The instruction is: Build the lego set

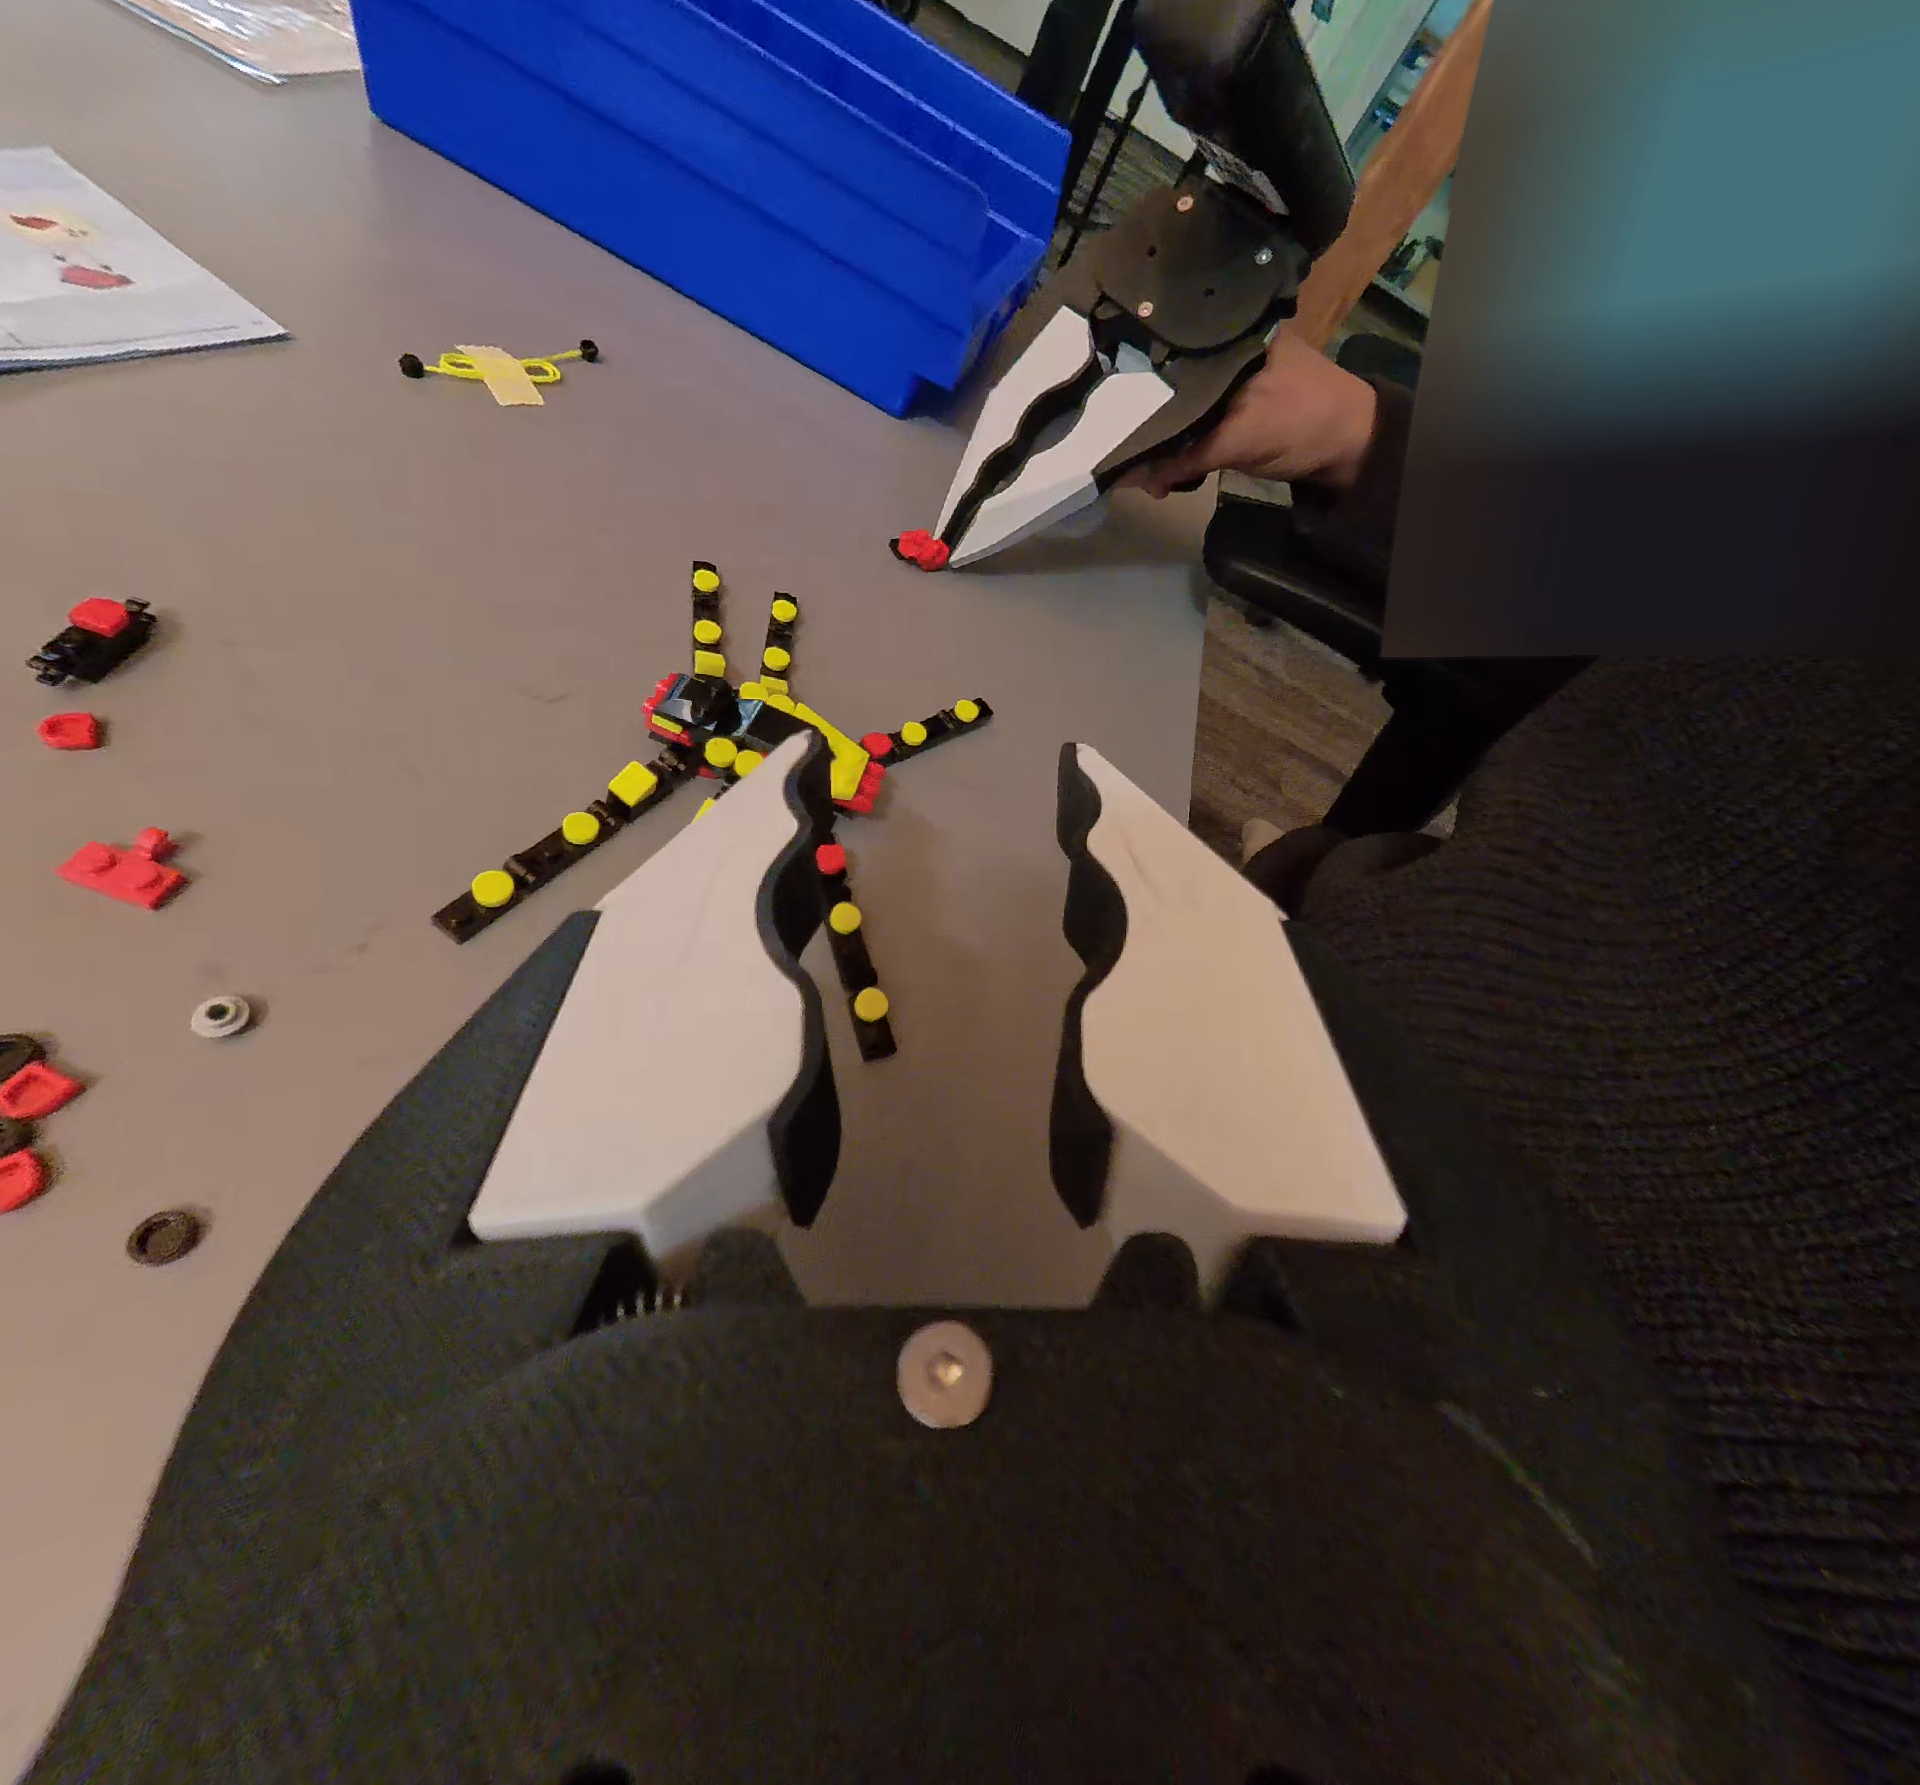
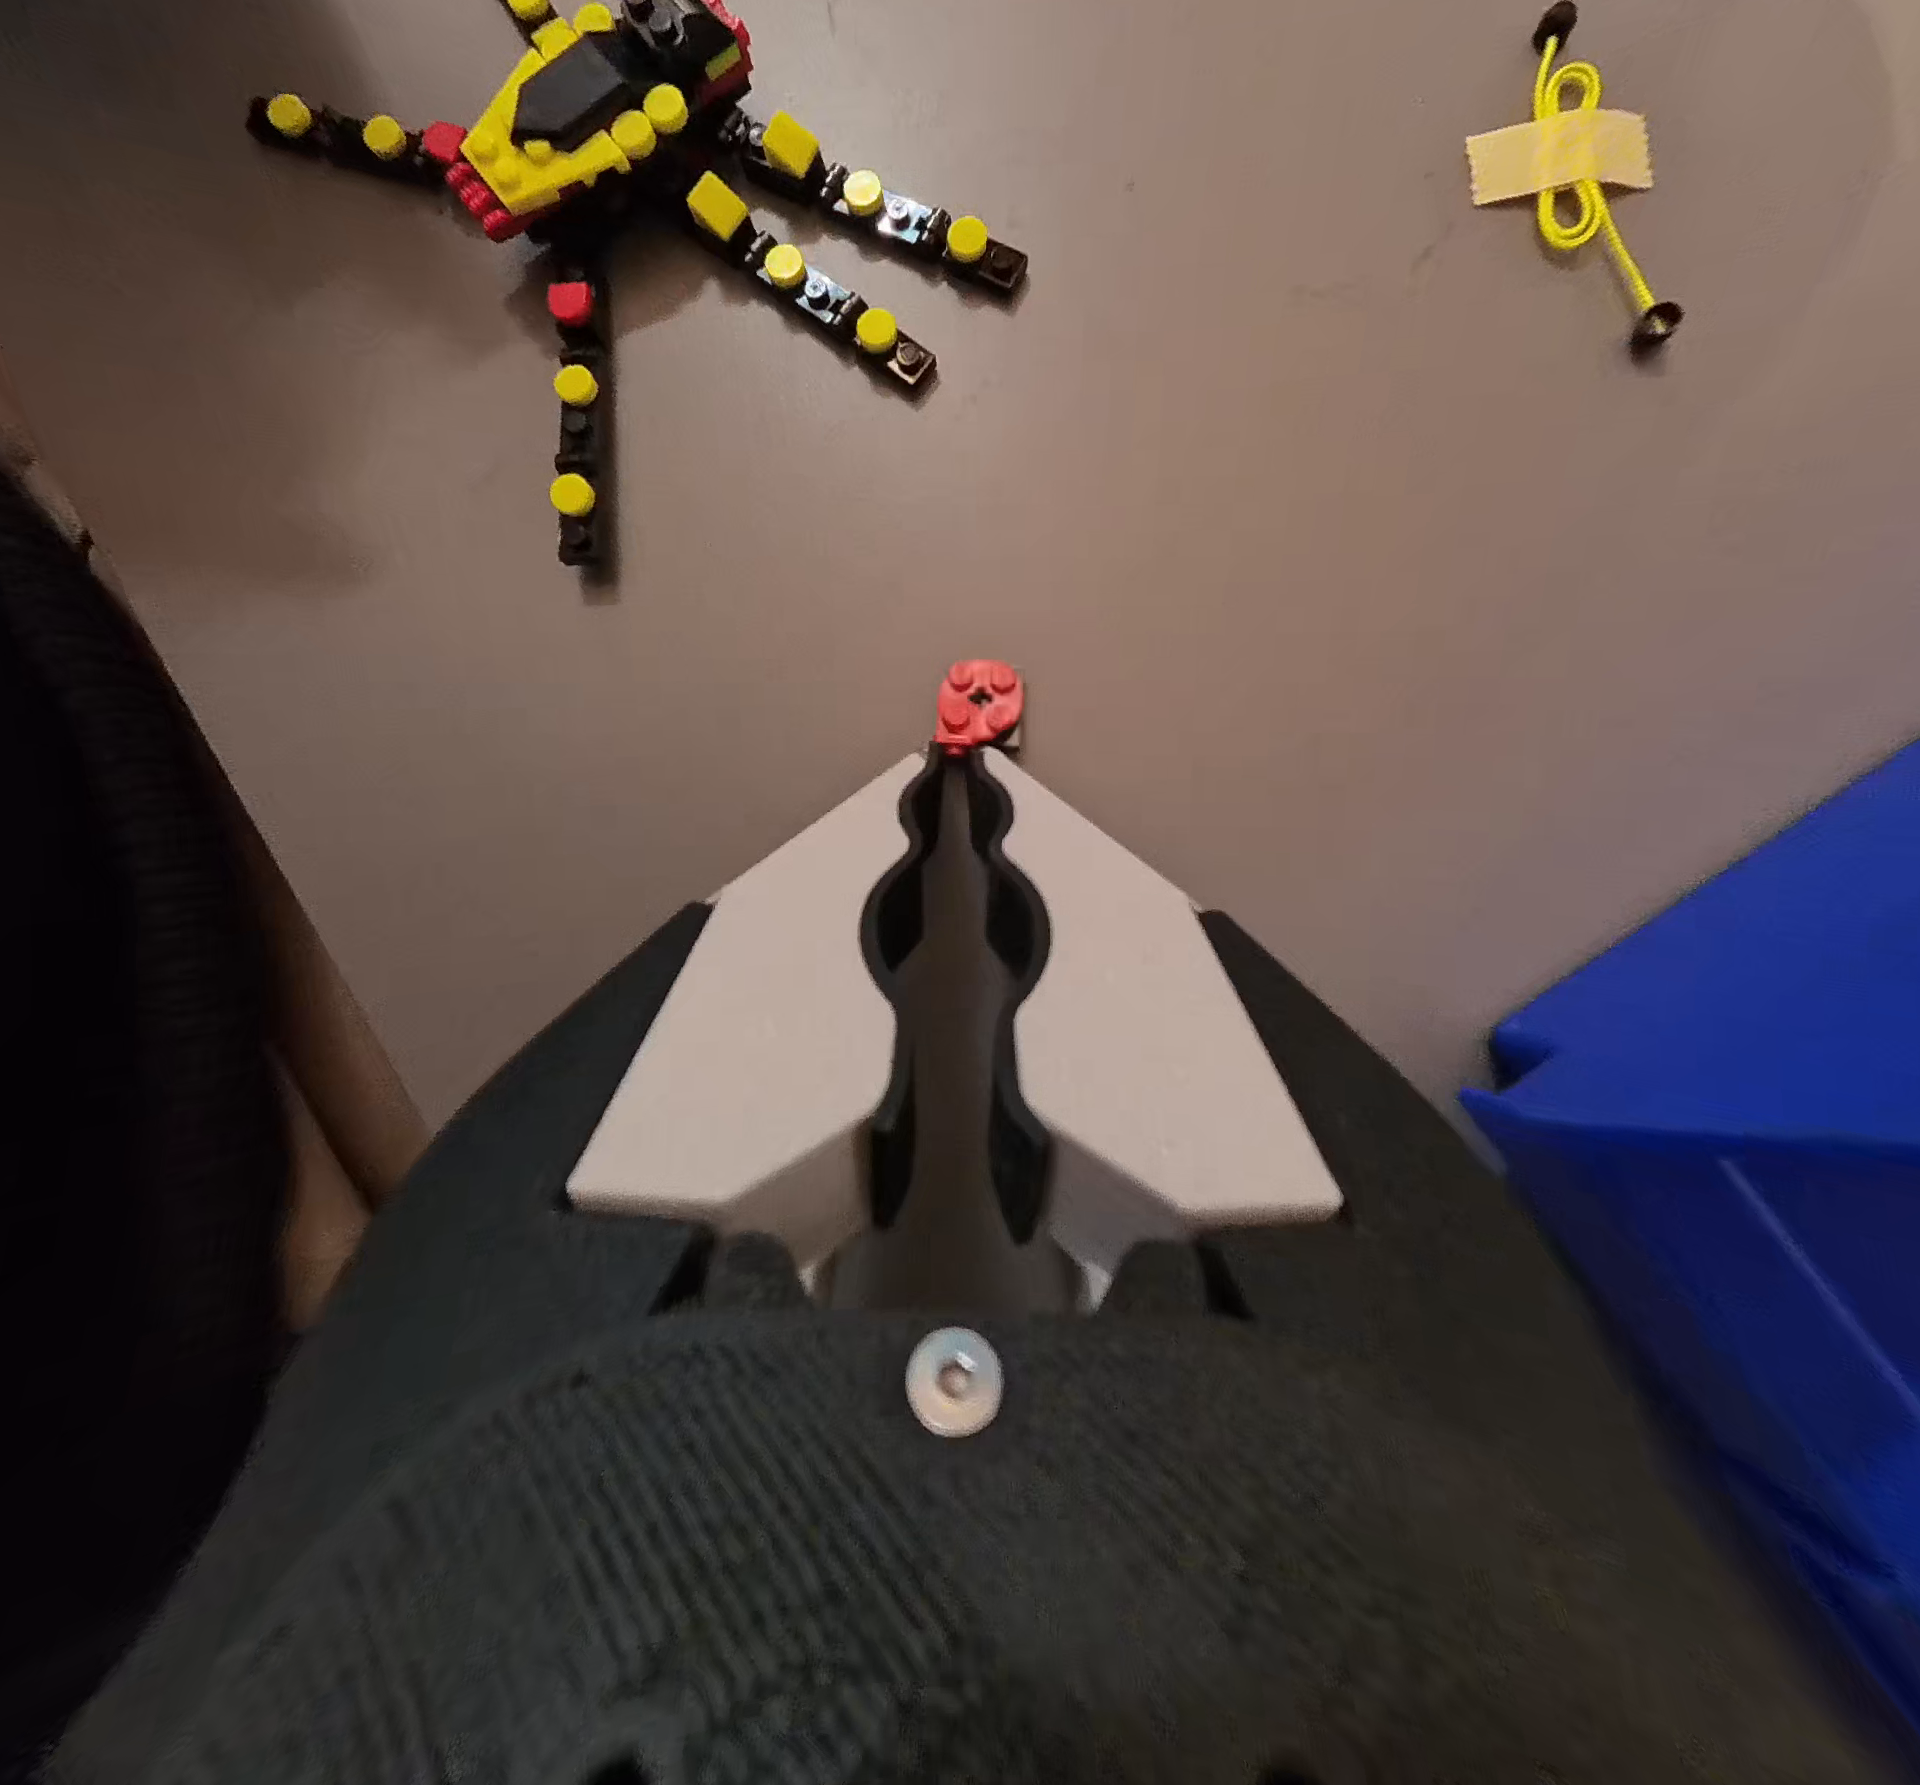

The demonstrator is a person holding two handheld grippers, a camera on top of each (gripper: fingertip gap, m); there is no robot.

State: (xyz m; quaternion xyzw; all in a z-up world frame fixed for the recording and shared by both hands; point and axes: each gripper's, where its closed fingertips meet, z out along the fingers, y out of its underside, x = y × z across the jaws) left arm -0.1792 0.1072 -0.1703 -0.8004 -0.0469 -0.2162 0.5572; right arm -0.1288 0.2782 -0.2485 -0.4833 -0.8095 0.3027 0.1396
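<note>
The right gripper (image 2: 958,756), its grey fingers drawn nearly together, pinched the near edge of a small round red studded plate (image 2: 979,702) that sat low on the grey worktop (image 2: 1247,540), close to the worktop's edge nearest the person and just off the end of the blue plastic bin (image 2: 1714,1164). The bite looked shallow: only the tips met the rim, and whether a dark piece lay under the plate could not be told. Judging from that, the plate could pivot or pop free once lifted, and so near the edge it could skid off to the floor.

The left gripper (image 1: 935,759) hovered with its jaws spread wide and nothing between them, above the black, yellow and red lego spider model (image 2: 582,125), which lay flat well in from the bin, near that same worktop edge. One fingertip (image 1: 800,748) stood over the red end of the body. A careless descent there might press a leg down and snap a joint, since the legs are thin black strips dotted with yellow round studs.

In the right wrist view the body's long axis ran diagonally, its red end pointing toward the person's side and its black blocky end away. Legs splayed outward on all sides; the longest-looking one ran straight toward the near edge.

Loose red and black pieces (image 1: 99,639) lay toward the far left side, a taped yellow elastic cord (image 2: 1569,166) nearer the bin.
</note>
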